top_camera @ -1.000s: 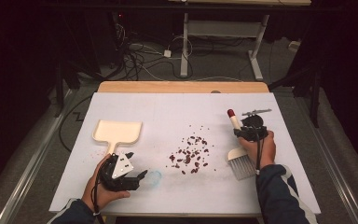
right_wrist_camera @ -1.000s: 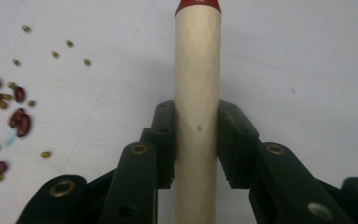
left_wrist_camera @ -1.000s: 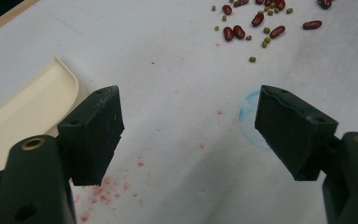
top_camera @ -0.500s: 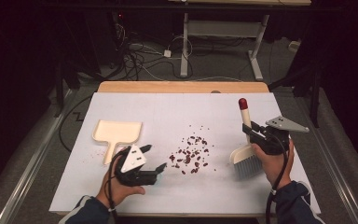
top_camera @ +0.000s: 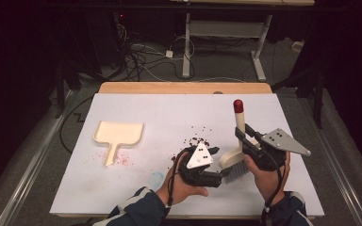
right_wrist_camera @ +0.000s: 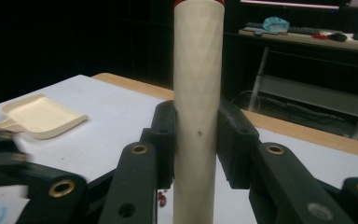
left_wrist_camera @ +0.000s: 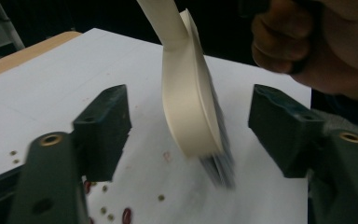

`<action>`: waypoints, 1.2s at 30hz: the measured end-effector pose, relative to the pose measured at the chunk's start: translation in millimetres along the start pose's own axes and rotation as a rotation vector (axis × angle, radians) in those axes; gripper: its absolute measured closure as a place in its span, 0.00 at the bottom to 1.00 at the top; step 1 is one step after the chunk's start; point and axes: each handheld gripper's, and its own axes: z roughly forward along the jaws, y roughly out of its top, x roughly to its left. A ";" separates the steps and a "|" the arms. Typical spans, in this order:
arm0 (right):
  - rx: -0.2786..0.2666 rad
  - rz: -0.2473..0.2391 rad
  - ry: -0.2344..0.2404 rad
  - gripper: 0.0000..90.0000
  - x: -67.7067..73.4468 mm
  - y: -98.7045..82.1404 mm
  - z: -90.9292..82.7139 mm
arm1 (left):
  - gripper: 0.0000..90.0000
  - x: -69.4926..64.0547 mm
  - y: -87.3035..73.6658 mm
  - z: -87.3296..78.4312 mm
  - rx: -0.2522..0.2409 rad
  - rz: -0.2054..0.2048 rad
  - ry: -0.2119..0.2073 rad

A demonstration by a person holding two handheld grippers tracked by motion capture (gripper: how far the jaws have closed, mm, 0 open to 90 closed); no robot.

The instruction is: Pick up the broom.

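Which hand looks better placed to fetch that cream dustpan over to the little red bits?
The left. Its tongs are open with nothing gripped, while the right tongs are shut on the brush handle. The dustpan also lies on the table's left side, beyond the red bits.

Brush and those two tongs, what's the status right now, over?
Right tongs shut on brush handle. Left tongs open around brush head, just been closing, not gripping. Beans scattered beside them; dustpan lies apart, untouched.
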 end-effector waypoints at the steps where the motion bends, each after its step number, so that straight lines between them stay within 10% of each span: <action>1: -0.010 0.000 0.008 0.78 3.2 -0.4 -1.3 | 0.39 0.8 0.0 8.0 0.003 -0.002 0.012; 14: -0.036 -0.012 0.091 0.77 25.3 -1.0 -4.8 | 0.70 15.9 -11.1 3.9 0.040 0.010 -0.021; 22: -0.087 -0.117 0.273 0.60 14.2 10.5 -14.1 | 0.73 26.8 -10.6 -26.2 0.101 0.125 -0.030; 28: -0.041 -0.244 0.442 0.47 2.8 10.0 -26.2 | 0.73 26.9 -11.8 -53.2 0.140 0.196 -0.075; 36: 0.209 -0.362 0.672 0.43 10.9 -15.3 -2.7 | 0.73 22.4 -29.9 -68.0 0.185 0.224 -0.193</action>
